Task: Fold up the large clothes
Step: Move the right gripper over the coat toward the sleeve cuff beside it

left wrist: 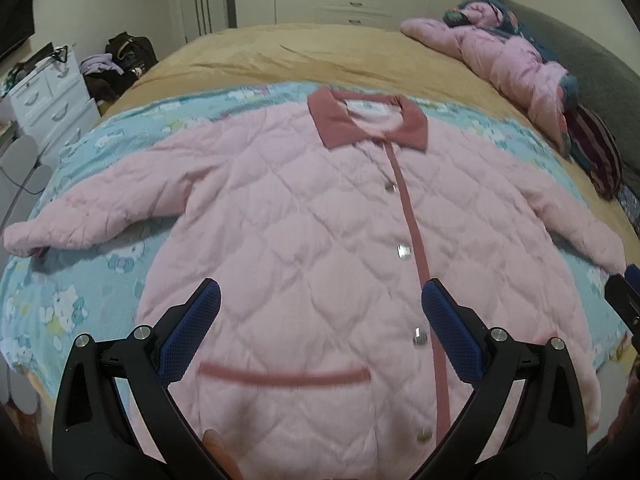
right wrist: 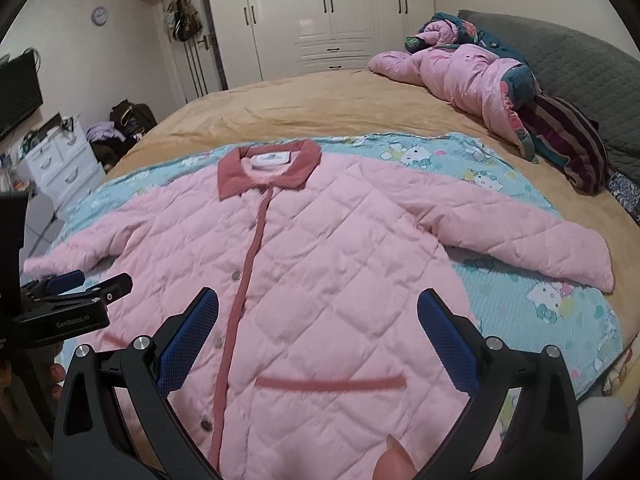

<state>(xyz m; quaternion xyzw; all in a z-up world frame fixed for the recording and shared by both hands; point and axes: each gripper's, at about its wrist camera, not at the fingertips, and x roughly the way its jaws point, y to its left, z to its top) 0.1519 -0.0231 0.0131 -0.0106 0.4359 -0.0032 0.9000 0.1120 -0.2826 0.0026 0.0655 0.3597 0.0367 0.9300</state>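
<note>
Currently the pink quilted jacket (left wrist: 304, 240) lies flat and front-up on the blue cartoon-print sheet (left wrist: 80, 292), which sits on the tan bedspread (left wrist: 312, 52). Placket is buttoned, darker pink collar (left wrist: 368, 120) toward 12 o'clock, hem toward 6. Both sleeves are spread out: one toward 9 o'clock, the other toward 3 o'clock in the left wrist view.

Left gripper (left wrist: 320, 328): jaws spread wide, nothing between the blue pads (left wrist: 192, 328). It hangs over the lower jacket body, the pocket trim (left wrist: 284, 376) just below the gap at 6 o'clock and the placket strip (left wrist: 420, 264) near the pad on the 3 o'clock side. Whether the pads touch the fabric I can't tell. It also shows in the right wrist view at 9 o'clock (right wrist: 88, 284), by the sleeve cuff there.

Right gripper (right wrist: 318, 328): jaws spread wide too, holding nothing, over the other half of the jacket (right wrist: 340, 272). Pocket trim (right wrist: 328, 384) sits at 6 o'clock between its fingers; the placket strip (right wrist: 244, 280) runs just beside the 9 o'clock pad. A sliver of it enters the left wrist view at 3 o'clock (left wrist: 624, 296).

Background: crumpled pink padded garment (right wrist: 460, 76) at 1 o'clock near the grey headboard (right wrist: 580, 72), white wardrobe (right wrist: 340, 12) at 12, white drawer unit (right wrist: 64, 168) at 9 to 10 o'clock.
</note>
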